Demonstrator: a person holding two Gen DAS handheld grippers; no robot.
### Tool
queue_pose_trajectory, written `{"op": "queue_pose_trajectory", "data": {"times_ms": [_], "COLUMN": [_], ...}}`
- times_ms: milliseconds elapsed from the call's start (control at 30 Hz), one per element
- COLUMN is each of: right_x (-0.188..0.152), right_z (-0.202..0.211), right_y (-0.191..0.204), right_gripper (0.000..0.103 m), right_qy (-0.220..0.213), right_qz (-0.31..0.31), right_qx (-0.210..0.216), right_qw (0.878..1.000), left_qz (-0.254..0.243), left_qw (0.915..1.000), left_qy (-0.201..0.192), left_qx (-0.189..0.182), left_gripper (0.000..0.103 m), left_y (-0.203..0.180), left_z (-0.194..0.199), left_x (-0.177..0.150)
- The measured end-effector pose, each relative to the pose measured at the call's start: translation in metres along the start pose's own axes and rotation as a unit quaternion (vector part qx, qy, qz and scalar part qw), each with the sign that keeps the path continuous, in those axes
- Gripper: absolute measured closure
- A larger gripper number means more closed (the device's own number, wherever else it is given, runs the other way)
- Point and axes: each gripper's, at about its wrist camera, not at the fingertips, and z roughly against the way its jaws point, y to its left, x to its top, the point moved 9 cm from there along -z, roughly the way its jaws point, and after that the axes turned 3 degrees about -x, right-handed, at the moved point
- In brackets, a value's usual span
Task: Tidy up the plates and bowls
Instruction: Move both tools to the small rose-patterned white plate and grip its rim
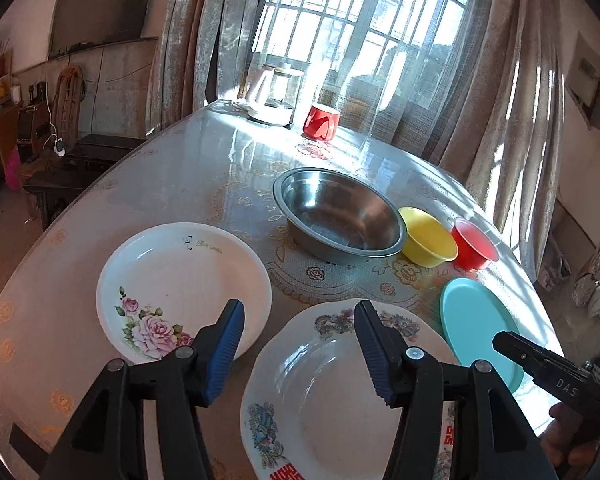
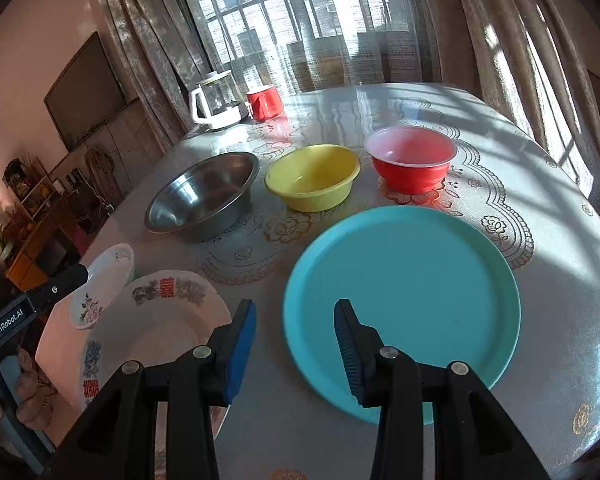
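Observation:
On the lace-covered table a white rose plate (image 1: 180,280) lies at the left. A white plate with red characters (image 1: 320,400) lies beside it, under my left gripper (image 1: 300,308), which hangs open and empty. Behind them a steel bowl (image 1: 340,216), a yellow bowl (image 1: 428,240) and a red bowl (image 1: 474,244) stand in a row. In the right wrist view my right gripper (image 2: 295,306) is open and empty above the left rim of a teal plate (image 2: 412,288). The yellow bowl (image 2: 312,176) and red bowl (image 2: 410,160) stand beyond it.
A white kettle (image 1: 272,96) and a red mug (image 1: 320,120) stand at the far table edge by the curtained window. The table's left edge (image 1: 100,184) drops to dark benches. A hand (image 1: 568,440) grips the right tool.

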Motion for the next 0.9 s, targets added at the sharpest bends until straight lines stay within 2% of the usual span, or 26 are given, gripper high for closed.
{"op": "queue_pose_trajectory", "data": {"times_ms": [200, 400, 600, 800, 900], "right_x": [0.0, 0.004, 0.008, 0.008, 0.009], "right_z": [-0.014, -0.024, -0.037, -0.064, -0.081], "right_y": [0.039, 0.083, 0.133, 0.177, 0.193], "right_gripper": [0.062, 0.062, 0.062, 0.062, 0.067], "right_qy": [0.022, 0.039, 0.055, 0.077, 0.091], "right_qz": [0.02, 0.046, 0.074, 0.102, 0.113], "right_qx": [0.044, 0.095, 0.149, 0.164, 0.162], "right_qw": [0.999, 0.994, 0.985, 0.978, 0.976], "left_qz": [0.052, 0.103, 0.131, 0.131, 0.136], "left_qw": [0.9978, 0.992, 0.9886, 0.9892, 0.9888], "left_qy": [-0.007, -0.01, -0.013, -0.016, -0.015], "left_qx": [0.041, 0.073, 0.073, 0.063, 0.059], "left_gripper": [0.042, 0.044, 0.054, 0.061, 0.061], "left_y": [0.054, 0.105, 0.137, 0.149, 0.154], "left_z": [0.014, 0.021, 0.022, 0.016, 0.011], "left_x": [-0.007, -0.01, -0.016, -0.019, -0.018]}}
